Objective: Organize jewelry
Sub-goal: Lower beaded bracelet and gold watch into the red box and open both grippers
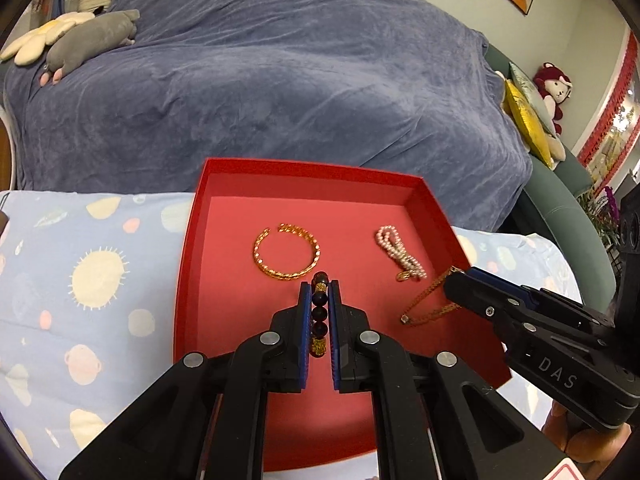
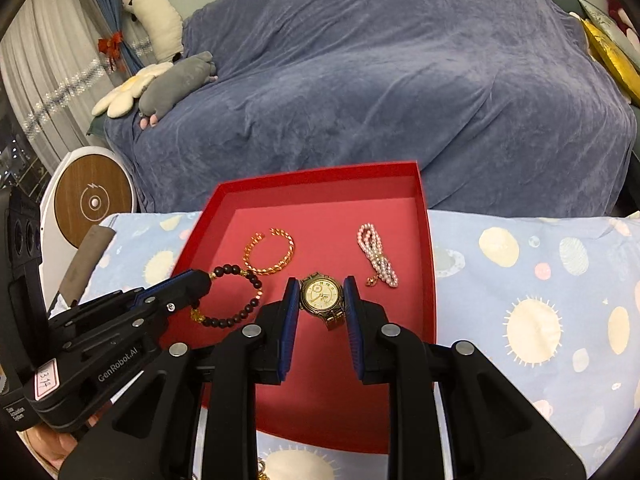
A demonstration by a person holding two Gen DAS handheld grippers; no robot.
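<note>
A red tray [image 1: 188, 240] [image 2: 428, 256] lies on a patterned cloth. In it lie a gold bangle [image 1: 286, 252] [image 2: 270, 252] and a coiled pink pearl strand [image 1: 398, 254] [image 2: 376, 256]. My left gripper [image 1: 320, 286] [image 2: 206, 280] is shut on a dark bead bracelet [image 1: 320, 320] [image 2: 236, 296] over the tray's near middle. My right gripper [image 2: 321, 284] [image 1: 454, 280] is shut on a gold watch [image 2: 322, 296], its jaws at the sides of the case; the watch's gold band [image 1: 428, 304] hangs over the tray's right side.
A sofa under a blue cover [image 1: 280, 80] [image 2: 380, 80] stands behind the table, with plush toys [image 1: 88, 36] [image 2: 160, 76] at its left and cushions [image 1: 524, 116] at its right. A round wooden-faced device [image 2: 94, 202] stands at the left. A gold piece [image 2: 262, 474] lies near the front edge.
</note>
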